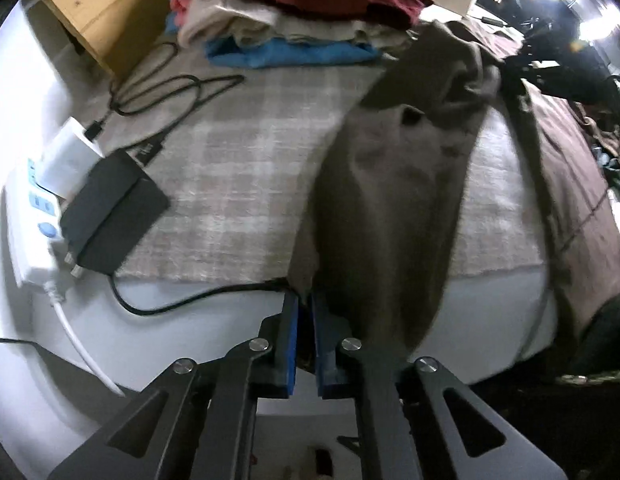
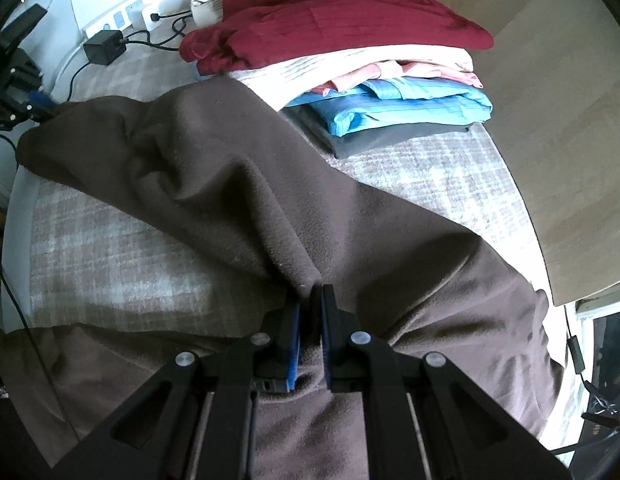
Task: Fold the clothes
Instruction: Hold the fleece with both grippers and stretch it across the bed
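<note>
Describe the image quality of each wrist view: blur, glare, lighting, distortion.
Left wrist view: motion-smeared, dim, with the white power strip and brown fleece garment soft-edged and blown-out glare at the upper right. Right wrist view: sharper and evenly lit, fleece nap on the garment and the stack of folded clothes crisp. Both bend towards dark fisheye corners.

Plaid-covered bed [image 2: 429, 168]: brown garment [image 2: 238, 184], folded stack [image 2: 349, 52].
</note>
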Demonstrator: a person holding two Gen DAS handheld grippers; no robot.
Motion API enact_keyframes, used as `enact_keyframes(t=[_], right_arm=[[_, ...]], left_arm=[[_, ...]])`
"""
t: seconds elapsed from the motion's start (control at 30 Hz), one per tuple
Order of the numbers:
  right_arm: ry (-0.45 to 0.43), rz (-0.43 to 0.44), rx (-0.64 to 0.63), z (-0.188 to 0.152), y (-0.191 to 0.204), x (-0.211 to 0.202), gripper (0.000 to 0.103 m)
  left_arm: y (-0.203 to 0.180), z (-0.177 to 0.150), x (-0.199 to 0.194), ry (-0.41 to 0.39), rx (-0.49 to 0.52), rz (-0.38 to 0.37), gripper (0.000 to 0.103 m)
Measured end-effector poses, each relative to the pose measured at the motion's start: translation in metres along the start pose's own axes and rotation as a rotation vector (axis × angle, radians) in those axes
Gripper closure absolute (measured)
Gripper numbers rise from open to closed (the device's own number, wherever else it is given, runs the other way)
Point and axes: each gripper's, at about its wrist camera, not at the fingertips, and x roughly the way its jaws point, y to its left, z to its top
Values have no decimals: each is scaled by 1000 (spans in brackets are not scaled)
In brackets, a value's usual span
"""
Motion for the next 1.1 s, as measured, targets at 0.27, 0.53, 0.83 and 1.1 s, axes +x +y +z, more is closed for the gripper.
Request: enact_keyframes(t=[0.27,0.53,0.83,1.1], right_arm=[[7,217,-4,5,-8,-14,69],[-28,71,-63,50,-91,0,62],[31,191,-335,70,-70,53,57],[-43,155,-265,63,-79,7,100]], left_arm=[[48,11,-80,-134,-59,207,99],[30,28,-66,-84,-1,195,99],[26,34,-74,-61,14,185,99],[-10,43,-146,-206,15,146,100]])
